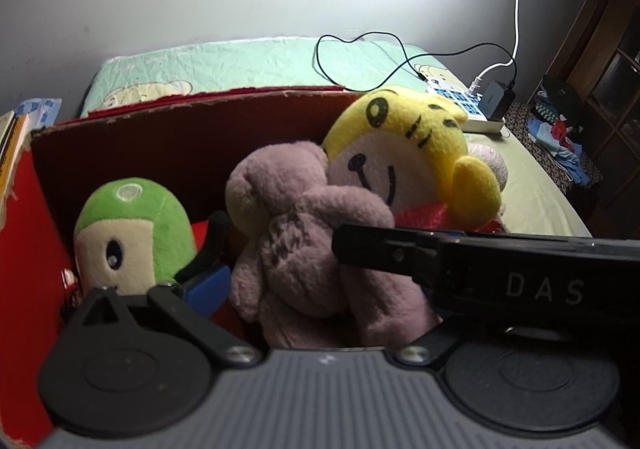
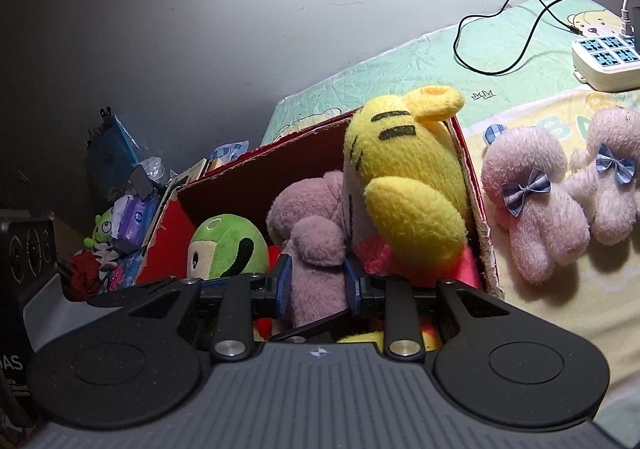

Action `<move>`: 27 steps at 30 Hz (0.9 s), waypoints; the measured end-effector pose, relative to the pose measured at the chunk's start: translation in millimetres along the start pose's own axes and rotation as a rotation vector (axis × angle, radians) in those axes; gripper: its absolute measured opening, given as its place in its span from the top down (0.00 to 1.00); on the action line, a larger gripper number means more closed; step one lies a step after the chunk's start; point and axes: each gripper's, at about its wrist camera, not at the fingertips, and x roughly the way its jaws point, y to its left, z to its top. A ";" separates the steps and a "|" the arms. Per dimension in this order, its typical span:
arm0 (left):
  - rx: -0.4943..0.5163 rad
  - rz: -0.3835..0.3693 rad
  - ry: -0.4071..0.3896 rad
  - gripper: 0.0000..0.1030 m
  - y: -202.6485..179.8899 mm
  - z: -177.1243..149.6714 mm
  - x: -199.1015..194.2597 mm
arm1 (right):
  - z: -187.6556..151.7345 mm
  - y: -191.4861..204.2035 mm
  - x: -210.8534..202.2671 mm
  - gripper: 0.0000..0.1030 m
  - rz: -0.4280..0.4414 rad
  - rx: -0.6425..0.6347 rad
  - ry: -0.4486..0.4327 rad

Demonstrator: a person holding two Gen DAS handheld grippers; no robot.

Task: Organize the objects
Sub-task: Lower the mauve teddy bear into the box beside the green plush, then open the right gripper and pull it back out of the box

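From the left wrist camera, the red cardboard box (image 1: 120, 153) on the bed held a green plush (image 1: 132, 229), a purple plush (image 1: 304, 241) and a yellow tiger plush (image 1: 408, 153). The left gripper (image 1: 276, 289) stood wide apart around the purple plush, its blue pad (image 1: 208, 289) clear of the fur.

From the right wrist camera, the right gripper (image 2: 316, 283) was clamped on the purple plush (image 2: 316, 249), blue pads (image 2: 285, 281) pressing both sides, inside the box (image 2: 480, 217). Two pink bunny plushes (image 2: 536, 201) lay on the bedsheet (image 2: 560, 309) just outside it, near a power strip (image 2: 608, 61).
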 end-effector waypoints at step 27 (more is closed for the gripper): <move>0.019 0.148 0.003 0.03 -24.4 -1.6 -12.0 | -6.1 -8.3 -21.4 0.68 0.071 0.014 -0.029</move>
